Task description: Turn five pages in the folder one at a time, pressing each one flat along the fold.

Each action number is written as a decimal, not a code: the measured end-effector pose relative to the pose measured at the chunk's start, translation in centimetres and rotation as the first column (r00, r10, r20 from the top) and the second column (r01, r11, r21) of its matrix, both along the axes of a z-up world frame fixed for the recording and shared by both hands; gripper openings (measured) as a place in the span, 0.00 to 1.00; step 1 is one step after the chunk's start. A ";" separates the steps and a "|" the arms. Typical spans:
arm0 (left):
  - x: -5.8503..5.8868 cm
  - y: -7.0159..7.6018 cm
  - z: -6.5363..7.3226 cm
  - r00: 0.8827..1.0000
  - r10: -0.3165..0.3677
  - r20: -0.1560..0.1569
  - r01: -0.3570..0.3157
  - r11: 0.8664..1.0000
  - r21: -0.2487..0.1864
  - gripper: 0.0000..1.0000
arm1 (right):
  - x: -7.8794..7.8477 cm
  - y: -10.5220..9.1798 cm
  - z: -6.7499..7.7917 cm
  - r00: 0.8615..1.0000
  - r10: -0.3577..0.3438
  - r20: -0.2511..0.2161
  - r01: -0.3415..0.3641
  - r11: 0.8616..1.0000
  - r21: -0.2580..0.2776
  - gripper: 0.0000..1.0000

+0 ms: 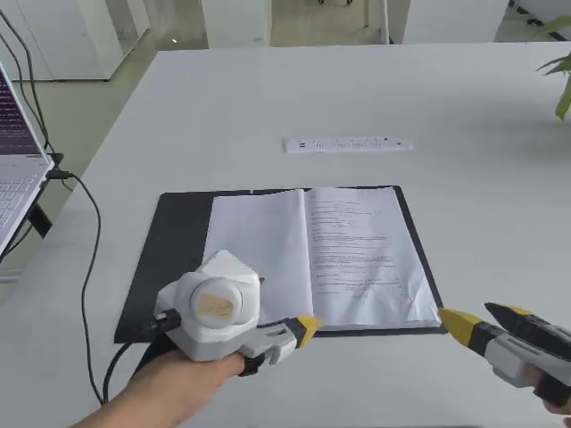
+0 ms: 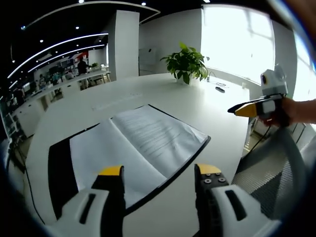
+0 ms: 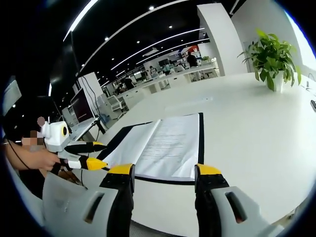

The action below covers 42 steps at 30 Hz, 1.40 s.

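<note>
A: Where is the folder?
B: Open on the worktop. Left tongs and right tongs are apart, empty.
A: The right page?
B: Probably thin, floppy; pinch its free corner lightly.

**A big, bright office**

The worktop is wide and white. A green plant in a white pot stands far back by its right edge, close to a big window full of daylight. A white pillar goes up to the dark ceiling, where long strips of light curve across. Rows of desks stand further back. The floor past the left edge is pale. A laptop sits off that edge. A long white power strip lies toward the far edge.
</note>
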<state>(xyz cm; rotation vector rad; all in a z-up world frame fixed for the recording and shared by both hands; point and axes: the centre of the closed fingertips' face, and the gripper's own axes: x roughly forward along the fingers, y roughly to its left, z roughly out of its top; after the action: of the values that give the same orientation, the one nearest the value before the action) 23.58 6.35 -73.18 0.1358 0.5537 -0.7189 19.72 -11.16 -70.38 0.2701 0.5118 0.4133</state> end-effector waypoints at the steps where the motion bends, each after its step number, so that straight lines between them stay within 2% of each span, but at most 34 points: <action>1: 0.2 -0.6 -0.3 1.000 -0.003 -0.005 0.003 1.000 0.000 0.56 | 0.0 0.0 -0.2 1.000 0.006 -0.003 -0.006 1.000 -0.002 0.47; 6: 1.5 -4.2 -1.7 1.000 -0.021 -0.006 0.021 1.000 -0.005 0.55 | 0.2 -0.2 -1.5 1.000 0.022 -0.022 -0.022 1.000 -0.015 0.47; 10: 2.5 -6.1 -2.8 1.000 -0.012 -0.012 0.012 1.000 -0.012 0.54 | 0.5 -0.2 -2.3 0.999 0.031 -0.033 -0.032 0.999 -0.016 0.46; 15: 3.6 -7.6 -4.4 1.000 -0.018 0.003 0.018 1.000 0.024 0.53 | 1.0 -0.2 -3.2 0.998 0.043 -0.049 -0.044 0.999 -0.017 0.45; 17: 3.9 -8.1 -5.1 1.000 -0.015 -0.003 0.015 0.999 0.035 0.52 | 1.3 -0.2 -3.4 0.998 0.045 -0.049 -0.045 0.999 -0.014 0.45; 23: 4.4 -10.0 -6.1 1.000 -0.011 0.015 0.010 0.999 0.038 0.49 | 2.2 -0.4 -4.1 0.997 0.041 -0.062 -0.041 0.999 -0.002 0.44; 26: 4.7 -10.5 -6.7 1.000 0.001 0.025 -0.002 0.999 0.048 0.47 | 2.6 -0.4 -4.3 0.997 0.040 -0.065 -0.040 0.999 0.004 0.43; 28: 4.7 -10.4 -7.5 1.000 0.017 0.008 -0.017 0.998 0.068 0.44 | 2.8 -0.4 -4.3 0.997 0.039 -0.059 -0.038 0.999 0.011 0.43; 30: 4.7 -10.6 -7.6 0.999 0.015 0.042 -0.018 0.998 0.065 0.44 | 3.0 -0.4 -4.4 0.997 0.039 -0.064 -0.038 0.999 0.012 0.43; 32: 4.8 -10.7 -7.6 0.999 0.019 0.046 -0.022 0.998 0.063 0.44 | 3.1 -0.4 -4.6 0.997 0.037 -0.068 -0.036 0.999 0.021 0.43; 37: 4.8 -10.6 -7.7 0.996 0.000 0.086 -0.004 0.999 0.040 0.44 | 3.3 -0.2 -4.8 0.997 0.037 -0.068 -0.035 0.999 0.026 0.43; 39: 4.9 -10.6 -7.7 0.996 0.000 0.092 -0.003 0.999 0.033 0.44 | 3.4 -0.1 -4.9 0.997 0.038 -0.071 -0.036 0.999 0.027 0.43; 41: 4.7 -11.0 -7.7 0.996 -0.018 0.091 0.016 1.000 0.018 0.40 | 3.4 -0.1 -5.0 0.997 0.038 -0.072 -0.037 0.999 0.025 0.43; 42: 4.8 -10.9 -7.6 0.995 -0.020 0.102 0.017 0.999 0.027 0.40 | 3.4 -0.1 -5.0 0.997 0.039 -0.072 -0.037 0.999 0.026 0.43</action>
<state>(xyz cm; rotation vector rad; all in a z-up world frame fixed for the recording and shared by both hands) 28.35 -4.57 -80.80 0.2013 0.4646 -0.7187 23.15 -11.26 -75.37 0.3001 0.5838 0.4483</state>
